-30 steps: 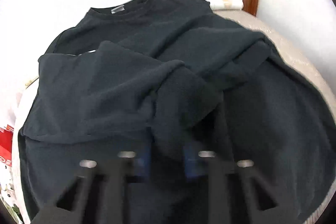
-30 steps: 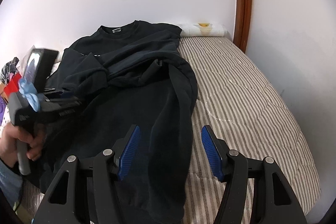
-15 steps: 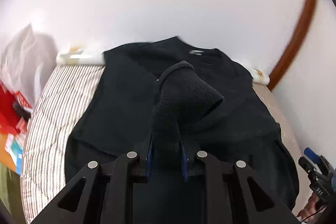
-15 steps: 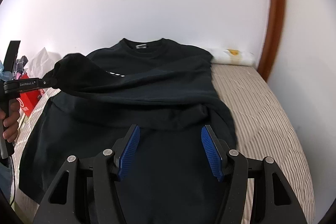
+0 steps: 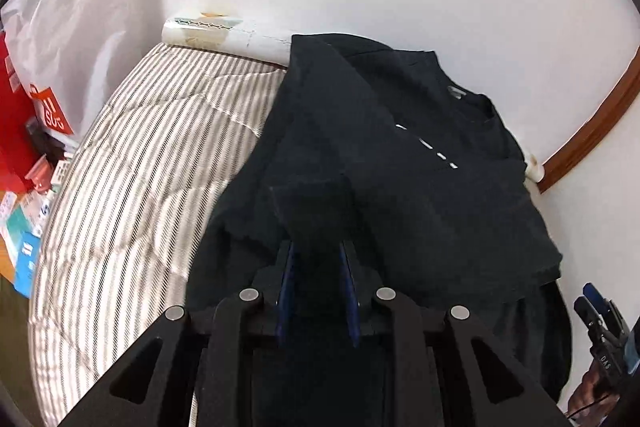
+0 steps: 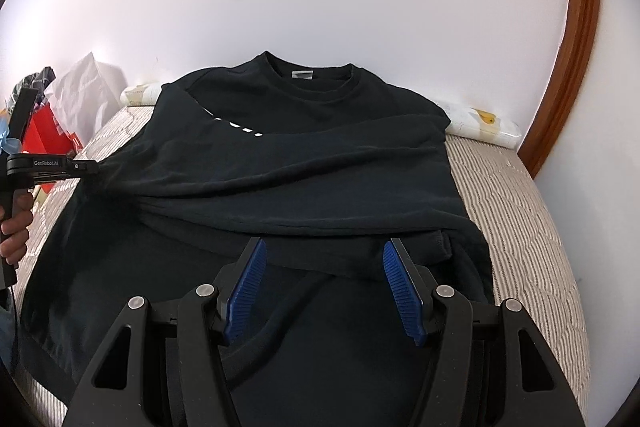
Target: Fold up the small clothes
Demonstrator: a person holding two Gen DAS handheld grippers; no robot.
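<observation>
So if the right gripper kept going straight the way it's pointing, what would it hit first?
Most likely the black sweatshirt: the right gripper has open, empty jaws aimed down at the fabric folded across its body. Depth is hard to judge here.

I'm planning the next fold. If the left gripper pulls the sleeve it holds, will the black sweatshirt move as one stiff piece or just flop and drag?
Probably flop: the black sweatshirt already lies in soft creases on the striped mattress. The sleeve bends limply from the left gripper, so a pull likely stretches it first. The thick fabric may then drag the body along.
</observation>
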